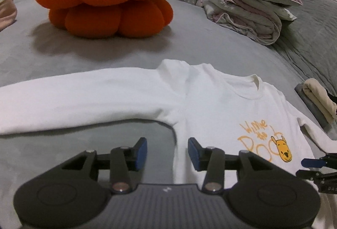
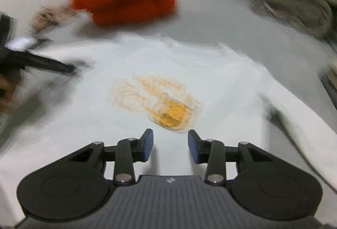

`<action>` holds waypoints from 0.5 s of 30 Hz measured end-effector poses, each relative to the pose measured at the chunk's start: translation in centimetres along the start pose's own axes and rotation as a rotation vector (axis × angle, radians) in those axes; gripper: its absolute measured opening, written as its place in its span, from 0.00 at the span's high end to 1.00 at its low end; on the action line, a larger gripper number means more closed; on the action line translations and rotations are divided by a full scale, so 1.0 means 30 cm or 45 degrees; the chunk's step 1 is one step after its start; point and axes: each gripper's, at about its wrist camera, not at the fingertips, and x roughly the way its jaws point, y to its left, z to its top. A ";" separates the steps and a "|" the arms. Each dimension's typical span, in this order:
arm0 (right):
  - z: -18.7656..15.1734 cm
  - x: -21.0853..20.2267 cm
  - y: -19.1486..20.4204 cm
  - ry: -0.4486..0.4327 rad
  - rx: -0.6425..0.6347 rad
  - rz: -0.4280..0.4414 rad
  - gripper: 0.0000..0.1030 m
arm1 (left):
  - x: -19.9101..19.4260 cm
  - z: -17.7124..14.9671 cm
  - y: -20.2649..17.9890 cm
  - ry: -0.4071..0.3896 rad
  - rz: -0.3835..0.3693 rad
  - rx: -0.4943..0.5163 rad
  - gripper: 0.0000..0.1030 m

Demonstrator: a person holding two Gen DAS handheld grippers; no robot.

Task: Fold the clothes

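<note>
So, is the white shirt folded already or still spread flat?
Spread flat. The white shirt lies face up on the bed, print showing, one sleeve stretched out sideways.

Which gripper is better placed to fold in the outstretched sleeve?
Left, probably. The left gripper hangs open at the armpit beside that sleeve. The right gripper is open over the shirt chest print, farther from it.
</note>
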 end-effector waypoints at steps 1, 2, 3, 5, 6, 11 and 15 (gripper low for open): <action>-0.025 0.008 -0.045 -0.001 0.024 0.037 0.55 | 0.008 -0.004 -0.008 0.003 0.002 0.006 0.58; -0.032 0.006 -0.078 -0.006 0.063 0.080 0.55 | 0.016 -0.009 -0.017 0.004 0.009 0.018 0.58; -0.019 -0.004 -0.100 -0.020 0.092 0.061 0.56 | 0.023 -0.013 -0.024 -0.002 0.021 0.031 0.59; 0.012 -0.025 -0.139 -0.053 0.144 -0.003 0.55 | 0.031 -0.016 -0.034 -0.023 0.038 0.055 0.60; 0.027 -0.036 -0.159 -0.070 0.170 -0.035 0.55 | 0.035 -0.017 -0.034 -0.033 0.040 0.058 0.60; 0.031 0.065 -0.309 -0.137 0.416 -0.093 0.57 | 0.045 -0.016 -0.026 -0.060 0.037 0.054 0.72; 0.040 0.077 -0.372 -0.243 0.598 -0.036 0.68 | 0.055 -0.004 -0.014 -0.059 0.019 0.030 0.78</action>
